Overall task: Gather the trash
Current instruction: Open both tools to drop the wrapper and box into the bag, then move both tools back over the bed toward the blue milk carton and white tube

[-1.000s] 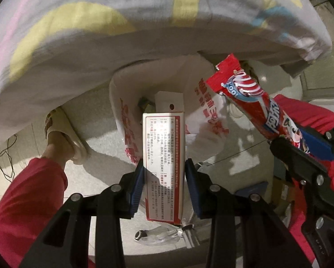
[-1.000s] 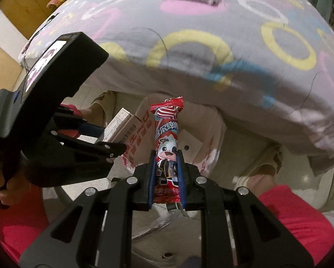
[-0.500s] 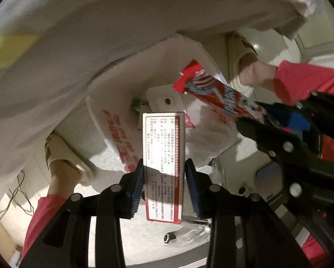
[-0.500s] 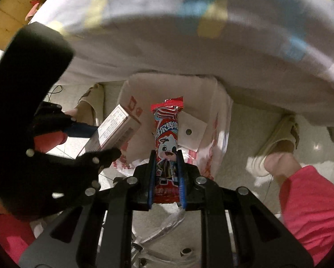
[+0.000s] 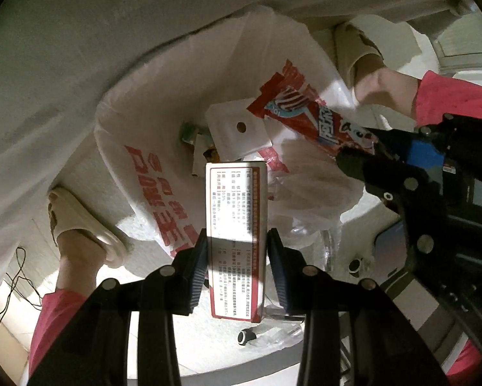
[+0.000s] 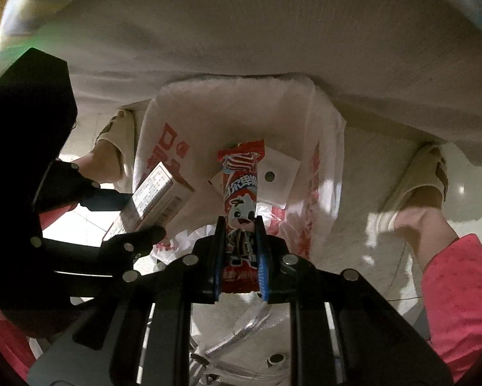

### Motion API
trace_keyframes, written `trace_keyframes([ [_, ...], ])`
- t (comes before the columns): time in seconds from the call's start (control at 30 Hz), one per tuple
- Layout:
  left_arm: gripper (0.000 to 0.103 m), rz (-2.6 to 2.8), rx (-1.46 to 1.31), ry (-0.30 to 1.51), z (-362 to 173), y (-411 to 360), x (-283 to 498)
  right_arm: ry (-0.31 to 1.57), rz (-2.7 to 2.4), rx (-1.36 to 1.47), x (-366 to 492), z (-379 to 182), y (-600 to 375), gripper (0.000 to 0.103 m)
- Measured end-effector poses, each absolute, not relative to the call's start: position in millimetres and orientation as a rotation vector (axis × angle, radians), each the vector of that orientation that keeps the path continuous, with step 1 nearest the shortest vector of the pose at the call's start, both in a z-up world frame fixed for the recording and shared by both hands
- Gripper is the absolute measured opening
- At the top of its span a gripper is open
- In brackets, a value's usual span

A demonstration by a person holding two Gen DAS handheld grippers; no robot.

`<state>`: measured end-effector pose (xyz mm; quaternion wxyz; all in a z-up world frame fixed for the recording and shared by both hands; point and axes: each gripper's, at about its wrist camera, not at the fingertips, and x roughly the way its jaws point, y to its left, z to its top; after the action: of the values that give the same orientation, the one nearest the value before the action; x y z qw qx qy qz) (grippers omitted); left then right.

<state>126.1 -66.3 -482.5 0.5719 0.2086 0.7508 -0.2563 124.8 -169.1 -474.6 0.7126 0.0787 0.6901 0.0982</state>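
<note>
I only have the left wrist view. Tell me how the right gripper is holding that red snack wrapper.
Observer: The right gripper has both blue pads pressed on the red wrapper low down, across the cartoon figure. A short tail sticks out behind the pads.
Operator: Give me where its free end points.
Observer: Straight ahead into the mouth of the white bag, over the white card with the hole.
Operator: Now check my box from that side.
Observer: In the right wrist view, the box in the left gripper slants toward the bag. Its far end is in front of the bag's left wall, just below the red print.
</note>
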Motion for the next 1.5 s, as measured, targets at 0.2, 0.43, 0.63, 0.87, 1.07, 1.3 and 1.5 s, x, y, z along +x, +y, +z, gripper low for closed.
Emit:
trace_keyframes([
  [0.2,0.036,-0.582,0.505,1.800,-504,-69,128,1.565,0.217,0.182,128,-496,-168,0.017],
  [0.43,0.045,-0.552,0.472,1.825,-517,-69,133,1.587,0.218,0.173,136,-513,-166,0.020],
  [0.63,0.077,-0.529,0.541,1.705,-510,-68,133,1.565,0.170,0.196,137,-506,-177,0.063],
  [0.87,0.081,-0.524,0.563,1.631,-476,-69,122,1.530,0.161,0.079,128,-473,-167,0.068],
  [1.07,0.081,-0.524,0.571,1.632,-428,-63,104,1.411,0.176,-0.125,105,-412,-157,0.079],
  [1.3,0.081,-0.634,0.490,1.528,-322,-38,113,1.259,0.443,-0.162,103,-298,-168,0.079],
  [1.5,0.089,-0.763,0.729,1.231,-208,-41,130,1.081,0.634,-0.381,133,-189,-179,0.086],
])
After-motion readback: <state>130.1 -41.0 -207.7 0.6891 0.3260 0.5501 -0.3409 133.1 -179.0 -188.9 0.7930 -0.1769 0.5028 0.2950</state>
